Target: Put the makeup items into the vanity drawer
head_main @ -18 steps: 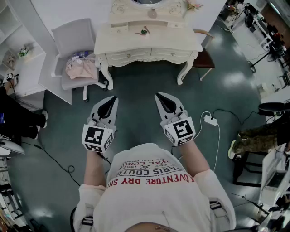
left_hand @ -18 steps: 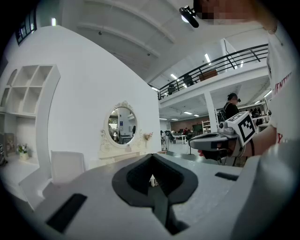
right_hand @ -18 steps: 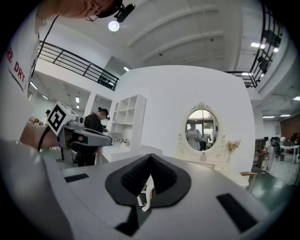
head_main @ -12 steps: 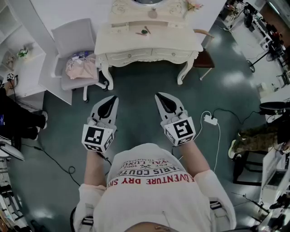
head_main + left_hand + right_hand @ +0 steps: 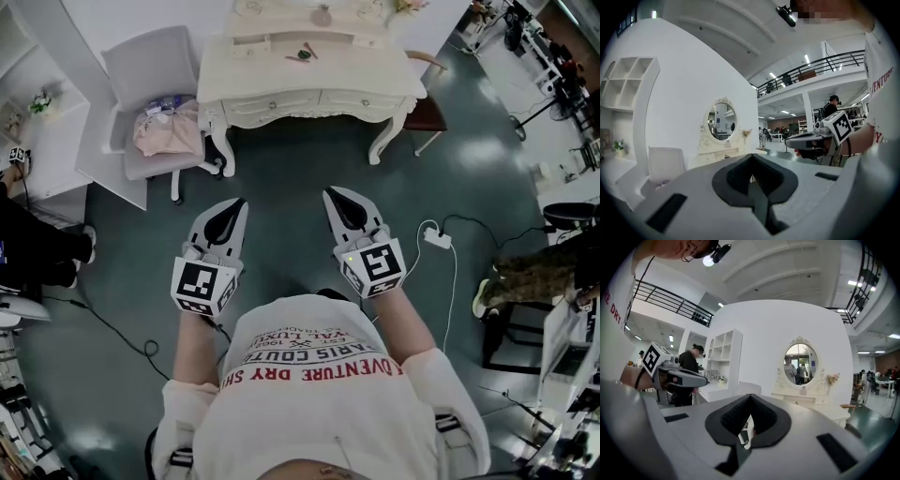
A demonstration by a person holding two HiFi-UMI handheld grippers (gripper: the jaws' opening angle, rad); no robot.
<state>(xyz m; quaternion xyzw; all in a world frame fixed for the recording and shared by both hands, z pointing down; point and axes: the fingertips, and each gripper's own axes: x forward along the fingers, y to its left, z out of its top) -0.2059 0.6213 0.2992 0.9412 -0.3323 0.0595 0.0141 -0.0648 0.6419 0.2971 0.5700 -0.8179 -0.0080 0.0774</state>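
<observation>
the makeup items (image 5: 300,55) were seen lying on the top of the vanity table (image 5: 375,80), at the far end of the scene. they were too small for their kinds to be told, beyond a dark round piece and a thin stick beside it. the vanity drawers (image 5: 272,106) were set side by side in the table's near front, with their fronts flush and shut. an oval mirror (image 5: 719,121) was mounted above the far edge of the table. a grey chair (image 5: 141,70) was placed just left of the table, and a pink cloth bundle (image 5: 164,133) was heaped on its seat. a second chair (image 5: 427,111), with a brown seat, was tucked in at the table's right end. a white shelf unit (image 5: 723,351) was stood against the wall further left.

both grippers were held well apart from the table, near the person, over the dark green floor (image 5: 281,178), and were pointed toward the table roughly level. the left gripper (image 5: 231,206) was closed, its jaws pressed together with nothing between them. the right gripper (image 5: 336,197) was likewise closed tight and empty. a marker cube (image 5: 202,286) was carried at the rear of each. a white power strip (image 5: 436,238) with its cable was laid on the floor near the right gripper, to its right.
</observation>
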